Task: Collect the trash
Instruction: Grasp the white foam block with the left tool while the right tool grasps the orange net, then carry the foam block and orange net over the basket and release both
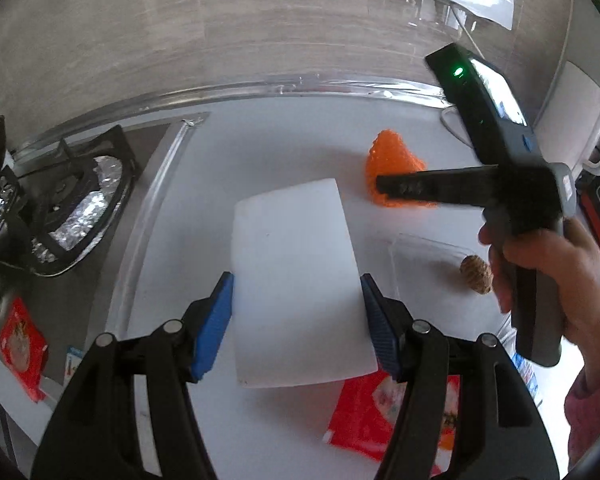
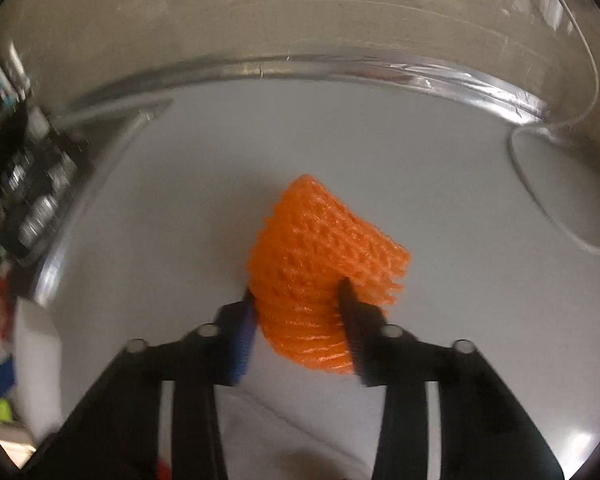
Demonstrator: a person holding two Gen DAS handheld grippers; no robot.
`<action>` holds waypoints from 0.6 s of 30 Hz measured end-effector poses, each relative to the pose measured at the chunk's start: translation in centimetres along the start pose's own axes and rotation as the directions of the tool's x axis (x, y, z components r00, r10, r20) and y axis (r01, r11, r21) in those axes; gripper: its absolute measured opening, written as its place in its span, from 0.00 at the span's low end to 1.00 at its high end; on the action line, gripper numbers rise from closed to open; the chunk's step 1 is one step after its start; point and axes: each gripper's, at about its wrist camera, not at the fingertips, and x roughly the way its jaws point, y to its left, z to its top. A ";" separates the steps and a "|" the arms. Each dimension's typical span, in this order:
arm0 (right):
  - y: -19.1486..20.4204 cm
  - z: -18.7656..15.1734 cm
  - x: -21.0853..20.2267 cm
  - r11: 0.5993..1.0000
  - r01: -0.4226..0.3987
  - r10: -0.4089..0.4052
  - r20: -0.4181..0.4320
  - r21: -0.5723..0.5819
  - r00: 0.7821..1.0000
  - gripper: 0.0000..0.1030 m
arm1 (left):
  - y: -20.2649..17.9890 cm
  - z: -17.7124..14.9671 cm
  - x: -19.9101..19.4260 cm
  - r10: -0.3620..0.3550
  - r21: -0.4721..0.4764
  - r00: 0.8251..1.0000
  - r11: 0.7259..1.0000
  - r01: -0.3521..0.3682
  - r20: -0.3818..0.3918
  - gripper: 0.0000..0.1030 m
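Left gripper (image 1: pixel 296 292): blue ribbed pads are clamped on the sides of the white foam sheet (image 1: pixel 296 276), smooth, curved, held above the counter.
Counter (image 1: pixel 284 140): pale, smooth, bordered by foil tape.
Stove (image 1: pixel 72 204): black grate, foil-lined, at left.
Right gripper (image 2: pixel 298 300): closed on the orange foam net (image 2: pixel 320 256), meshed, conical.
Red wrapper (image 1: pixel 364 412): flat, partly hidden beneath the sheet.
Pinecone-like ball (image 1: pixel 476 274): brown, scaly.

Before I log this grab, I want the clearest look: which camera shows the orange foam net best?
The right wrist view: the orange foam net fills the centre, its mesh plain, sitting between the right tongs. The left wrist view shows it farther off on the white counter, partly hidden by the right tongs' dark finger.
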 end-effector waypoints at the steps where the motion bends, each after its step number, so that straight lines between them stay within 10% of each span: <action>1: 0.2 -0.1 -0.9 1.000 -0.009 0.009 0.019 0.000 1.000 0.25 | 0.2 -0.2 -0.6 0.003 0.005 1.000 1.000 -0.003 0.006 0.59; 8: 3.5 -4.0 -10.9 0.998 -0.056 0.061 0.160 -0.037 0.985 0.24 | 1.6 -2.4 -6.8 -0.042 0.003 0.998 0.999 0.042 0.051 0.59; 18: 8.8 -19.0 -22.6 1.000 -0.012 0.011 0.207 0.004 0.978 0.25 | 2.4 -11.0 -16.1 -0.100 0.090 0.994 0.991 0.096 0.035 0.59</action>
